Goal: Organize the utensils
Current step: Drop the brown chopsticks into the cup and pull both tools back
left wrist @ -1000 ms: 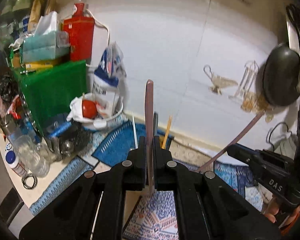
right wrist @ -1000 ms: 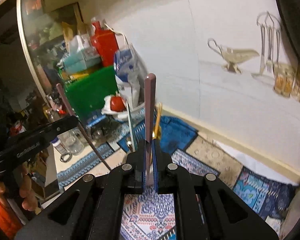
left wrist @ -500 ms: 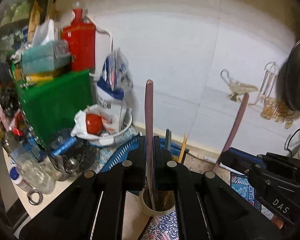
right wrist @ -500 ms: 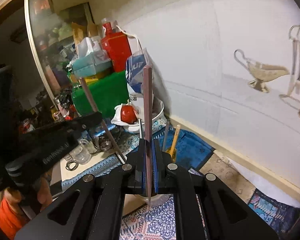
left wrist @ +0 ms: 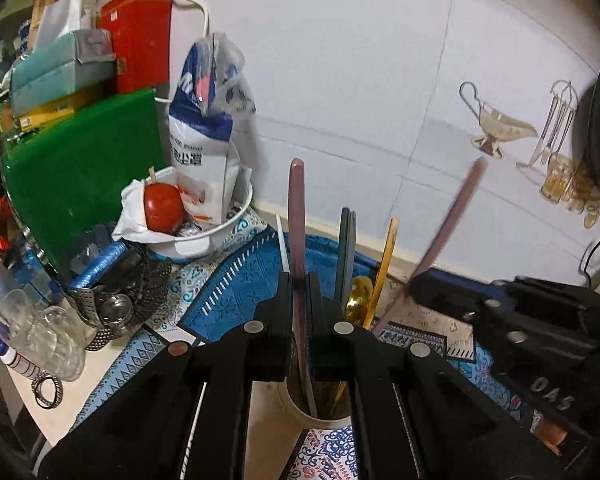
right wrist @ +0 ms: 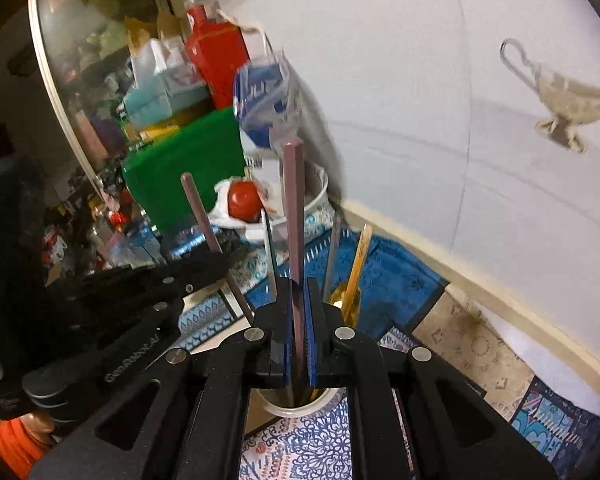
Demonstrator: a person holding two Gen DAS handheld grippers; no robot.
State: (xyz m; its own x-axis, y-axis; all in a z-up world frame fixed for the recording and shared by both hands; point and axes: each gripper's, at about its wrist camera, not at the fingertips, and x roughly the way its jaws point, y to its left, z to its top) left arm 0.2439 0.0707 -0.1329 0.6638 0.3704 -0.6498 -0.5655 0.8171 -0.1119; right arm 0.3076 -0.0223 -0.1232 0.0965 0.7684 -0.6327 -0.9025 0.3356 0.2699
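Pinching a pink stick [left wrist: 297,216], the left gripper [left wrist: 299,292] holds it upright w/ its low end inside the white cup [left wrist: 300,408] just below. Right gripper [right wrist: 299,296] pinches another pink stick [right wrist: 293,208] over the same cup [right wrist: 288,410]. Gold spoon [left wrist: 358,300] & dark sticks [left wrist: 346,248] stand in it, just ahead.

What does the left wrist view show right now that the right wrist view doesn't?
Left wrist only: the steel strainer, clear glass jar and hair ties at lower left.
Right wrist only: the curved glass cabinet door and an orange sleeve.
Both: each gripper, left gripper and right gripper, is shut on a mauve chopstick over the white cup, gold spoon inside.
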